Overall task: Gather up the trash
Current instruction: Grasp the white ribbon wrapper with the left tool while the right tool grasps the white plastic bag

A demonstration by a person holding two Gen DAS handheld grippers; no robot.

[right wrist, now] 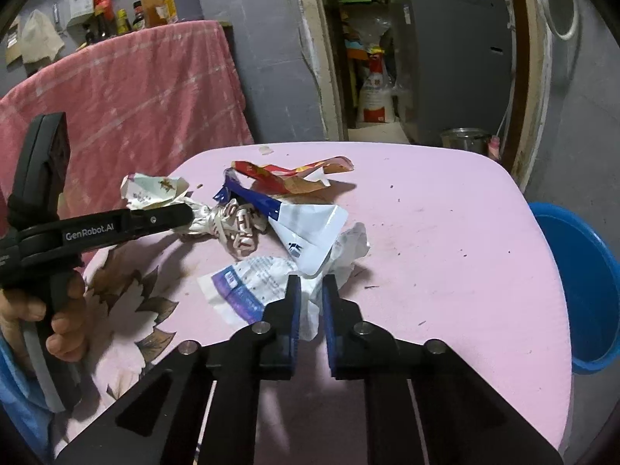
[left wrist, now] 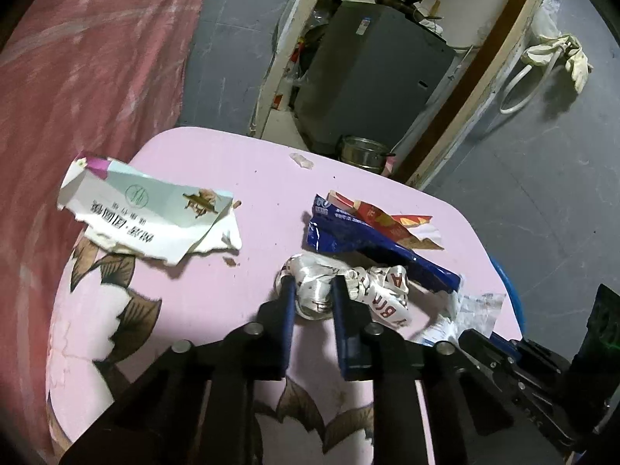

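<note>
Trash lies scattered on the pink table (right wrist: 445, 232). Left gripper (left wrist: 312, 290): fingers pinching a crumpled silver wrapper (left wrist: 314, 285) at mid-table. Right gripper (right wrist: 311, 290): fingers closed on white crumpled paper (right wrist: 310, 310) nearer the front edge. Torn carton piece (left wrist: 151, 209) sits apart, at the left edge. Blue basin (right wrist: 581, 283) stands beside the table.

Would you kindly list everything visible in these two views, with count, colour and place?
table: one, pink with leaf print, centre
silver wrapper: one, crumpled, between left fingers
white wrapper: one, crumpled, between right fingers
blue wrapper: one, table middle
red wrapper: one, beyond the blue wrapper
torn carton: one, white and green, table's left edge
basin: one, blue, right of table
pink cloth: one, draped behind
left gripper: closed on silver wrapper
right gripper: closed on white wrapper
</note>
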